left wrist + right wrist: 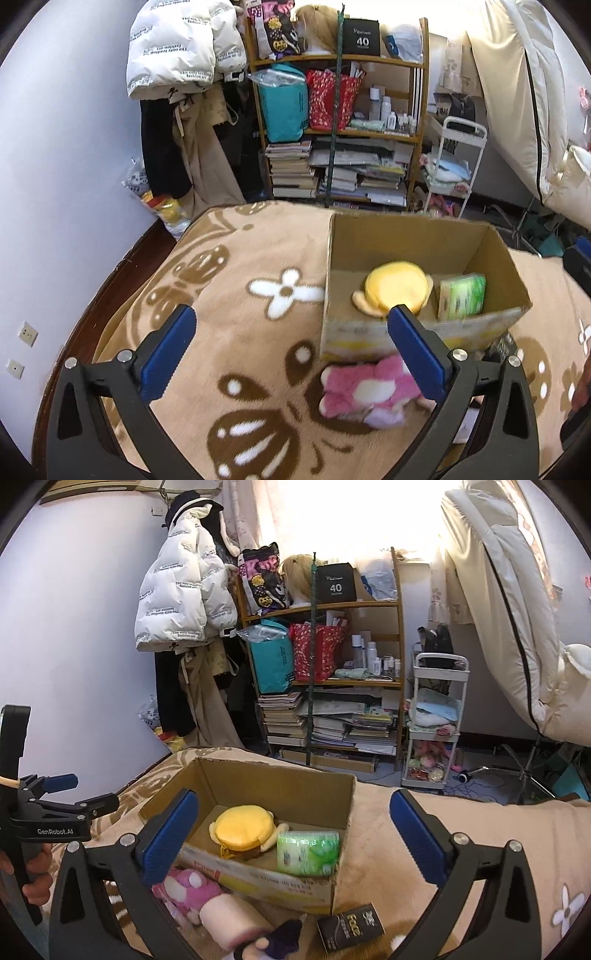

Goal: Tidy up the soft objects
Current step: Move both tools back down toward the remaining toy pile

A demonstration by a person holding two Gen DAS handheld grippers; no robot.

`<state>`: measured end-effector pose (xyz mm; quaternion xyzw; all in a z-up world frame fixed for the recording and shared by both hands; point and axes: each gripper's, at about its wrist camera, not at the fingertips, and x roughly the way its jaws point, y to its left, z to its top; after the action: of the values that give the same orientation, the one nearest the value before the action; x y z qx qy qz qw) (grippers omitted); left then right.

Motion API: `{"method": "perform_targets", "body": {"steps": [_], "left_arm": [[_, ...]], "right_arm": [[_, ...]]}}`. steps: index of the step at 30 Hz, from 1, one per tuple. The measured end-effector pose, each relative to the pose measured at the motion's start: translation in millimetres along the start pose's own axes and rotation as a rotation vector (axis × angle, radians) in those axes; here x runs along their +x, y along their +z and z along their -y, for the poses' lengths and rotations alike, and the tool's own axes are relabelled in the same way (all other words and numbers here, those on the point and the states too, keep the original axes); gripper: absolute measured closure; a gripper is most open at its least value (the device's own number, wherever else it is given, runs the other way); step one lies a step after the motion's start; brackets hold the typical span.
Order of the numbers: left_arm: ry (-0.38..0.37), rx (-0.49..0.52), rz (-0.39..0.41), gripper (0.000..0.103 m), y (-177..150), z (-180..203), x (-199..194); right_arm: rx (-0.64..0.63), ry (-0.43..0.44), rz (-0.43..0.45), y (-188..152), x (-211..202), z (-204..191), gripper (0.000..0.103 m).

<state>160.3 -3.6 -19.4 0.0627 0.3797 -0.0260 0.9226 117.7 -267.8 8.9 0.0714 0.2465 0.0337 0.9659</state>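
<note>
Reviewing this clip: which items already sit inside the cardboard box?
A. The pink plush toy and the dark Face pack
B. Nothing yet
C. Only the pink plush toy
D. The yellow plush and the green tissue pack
D: the yellow plush and the green tissue pack lie inside the cardboard box, while the pink plush toy lies outside on the blanket.

Cushion (397,286) left of tissue pack (461,297), both in box (417,236)
</note>
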Motion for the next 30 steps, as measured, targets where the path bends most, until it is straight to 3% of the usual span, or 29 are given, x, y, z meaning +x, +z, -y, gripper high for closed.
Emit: {"method": "perform_targets", "body": {"steps": [19,30], "left_arm": [[-0.037,0.0,-0.172,0.001,-51,-2,-22],[-0.043,0.03,-0.189,0.001,-59,8,-16]], "right_arm": [[0.037,-0.047,-0.137,-52,-41,-3,0.0],[0.06,-0.067,-0.194,-73,-43,-4,0.0]]}}
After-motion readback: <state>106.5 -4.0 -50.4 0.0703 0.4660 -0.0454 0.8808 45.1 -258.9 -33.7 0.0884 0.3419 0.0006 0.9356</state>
